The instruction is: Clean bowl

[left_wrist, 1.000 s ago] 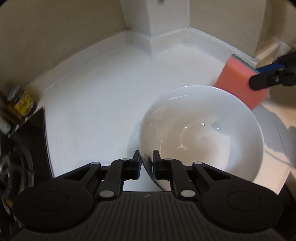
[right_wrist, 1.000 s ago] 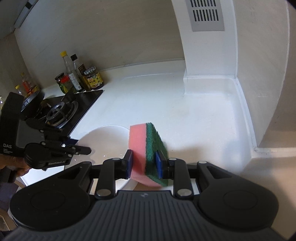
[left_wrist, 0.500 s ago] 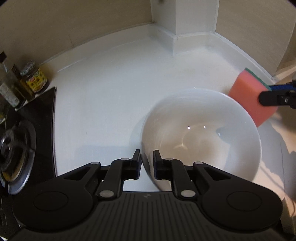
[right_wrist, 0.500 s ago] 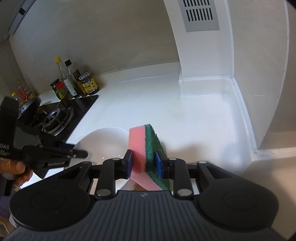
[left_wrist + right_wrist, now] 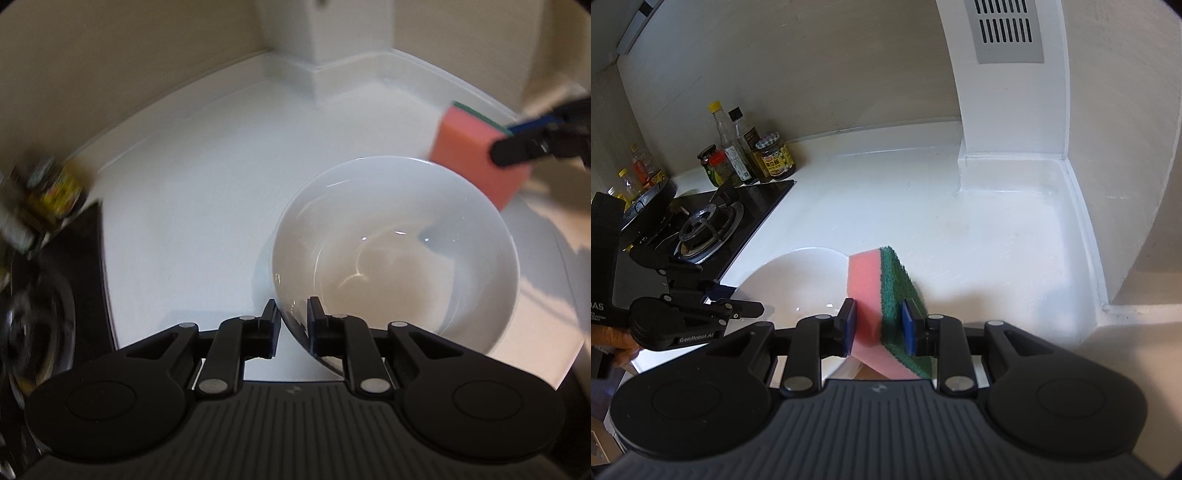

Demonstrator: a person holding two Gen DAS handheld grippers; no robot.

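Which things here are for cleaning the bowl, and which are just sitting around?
For the job: bowl; sponge, clamped in the right gripper; left gripper straddling the bowl's rim.
Lying about: sauce bottles and jars; gas stove.

One bowl (image 5: 395, 254). One sponge (image 5: 882, 295), pink on one face and green on the other. Two claws: the left claw (image 5: 291, 325) and the right claw (image 5: 878, 325). One counter (image 5: 923, 221). One stove (image 5: 701, 229) with one burner in view and one pan (image 5: 646, 199) at its far side. Beside the stove by the wall stand two bottles (image 5: 726, 144) and two jars (image 5: 775, 157); farther left are about three more bottles (image 5: 642, 166), partly hidden. One vent (image 5: 1008, 29) sits in the white column.
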